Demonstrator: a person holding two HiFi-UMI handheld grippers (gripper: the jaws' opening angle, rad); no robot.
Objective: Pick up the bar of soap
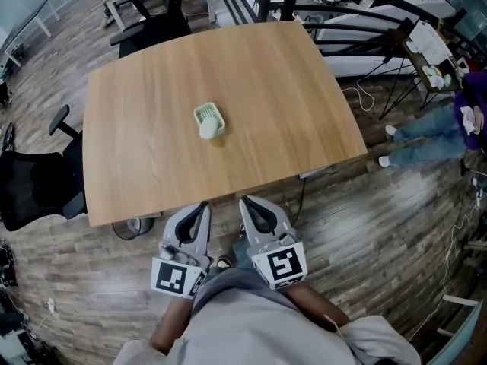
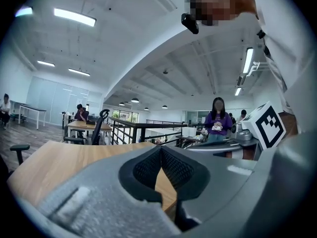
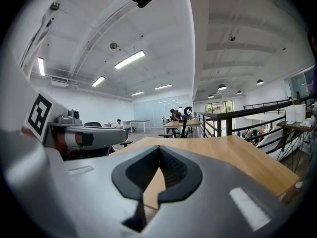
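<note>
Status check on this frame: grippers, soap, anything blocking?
Both shut and empty: left gripper, right gripper, at the table near edge. Soap untouched mid-table, at a slotted dish. Nothing lies between grippers and soap.

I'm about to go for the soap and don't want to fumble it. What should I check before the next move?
1. Target found: ok; the bar of soap lies mid-table, at the near end of a ribbed tray.
2. Way to it free: ok; nothing stands between.
3. Is the left gripper open: not ok; jaws shut, empty.
4. Is the right gripper open: not ok; jaws shut, empty.
5. Grippers at the soap: not ok; both are at the table's near edge.
6. Soap loose from the tray: cannot tell.
</note>
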